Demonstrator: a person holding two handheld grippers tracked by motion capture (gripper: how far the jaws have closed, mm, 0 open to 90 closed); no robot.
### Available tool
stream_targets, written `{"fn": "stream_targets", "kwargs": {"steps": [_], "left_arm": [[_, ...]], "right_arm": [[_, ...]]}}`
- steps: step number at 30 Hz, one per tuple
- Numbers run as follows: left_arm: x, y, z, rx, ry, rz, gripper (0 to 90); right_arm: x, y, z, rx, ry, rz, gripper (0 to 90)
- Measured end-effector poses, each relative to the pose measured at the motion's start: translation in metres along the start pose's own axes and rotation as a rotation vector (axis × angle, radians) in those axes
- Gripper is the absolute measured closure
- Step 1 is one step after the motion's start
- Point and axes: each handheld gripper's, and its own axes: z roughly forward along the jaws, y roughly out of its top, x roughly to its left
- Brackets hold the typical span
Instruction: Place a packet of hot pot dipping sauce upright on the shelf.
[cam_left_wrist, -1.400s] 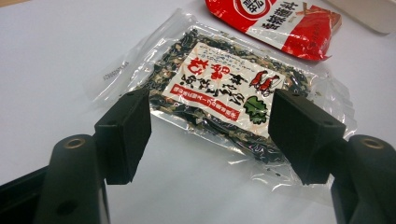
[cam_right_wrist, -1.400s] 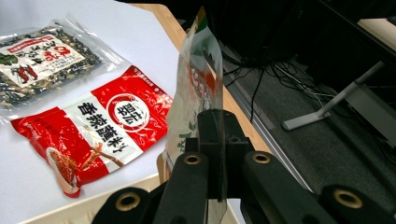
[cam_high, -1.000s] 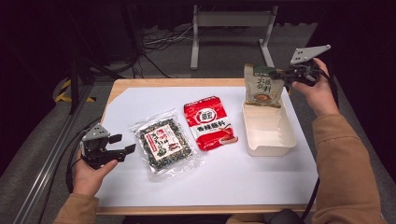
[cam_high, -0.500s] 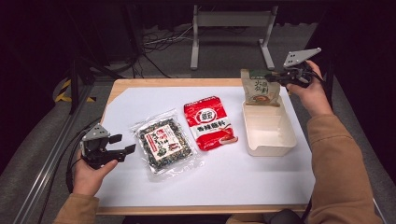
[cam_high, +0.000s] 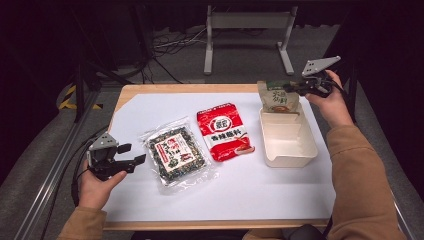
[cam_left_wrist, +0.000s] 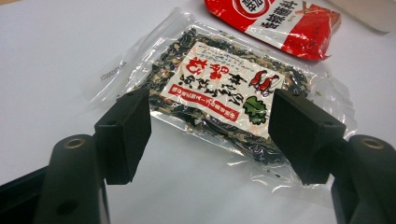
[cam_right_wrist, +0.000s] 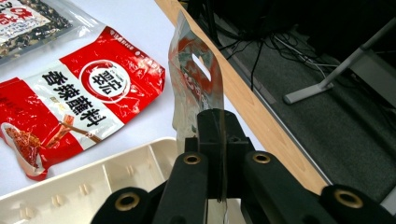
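My right gripper (cam_high: 294, 88) (cam_right_wrist: 219, 126) is shut on the top edge of a green-and-tan packet (cam_high: 278, 96) (cam_right_wrist: 191, 88), which hangs upright over the far end of a cream tray (cam_high: 287, 142) (cam_right_wrist: 93, 182). A red sauce packet (cam_high: 222, 131) (cam_right_wrist: 74, 98) lies flat on the white sheet in the middle. Left of it lies a clear bag of dark seaweed mix (cam_high: 175, 154) (cam_left_wrist: 219, 98). At the bag's left edge my left gripper (cam_high: 134, 154) (cam_left_wrist: 210, 133) rests low with its jaws open, nothing between them.
The white sheet (cam_high: 240, 190) covers most of a wooden table (cam_high: 185, 88). A metal stand (cam_high: 247, 35) and cables sit on the dark floor beyond the far edge. A rail (cam_high: 50, 170) runs along the left side.
My right gripper has sunk a little with the green-and-tan packet, bringing its lower end down to the tray's far end. The left gripper has kept still.
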Motion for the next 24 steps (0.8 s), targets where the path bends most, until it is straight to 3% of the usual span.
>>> {"fn": "stream_targets", "kwargs": {"steps": [16, 19, 24], "left_arm": [[0.000, 0.001, 0.002, 0.001, -0.003, 0.004, 30.7], [0.000, 0.002, 0.002, 0.002, -0.004, 0.003, 30.6], [-0.001, 0.002, 0.003, 0.005, -0.007, 0.004, 30.6]], "right_arm": [[-0.001, -0.011, 0.006, 0.088, -0.015, 0.054, 88.2], [-0.002, -0.016, 0.005, 0.127, -0.034, 0.094, 88.2], [-0.002, -0.020, 0.005, 0.134, -0.043, 0.124, 87.6]]}}
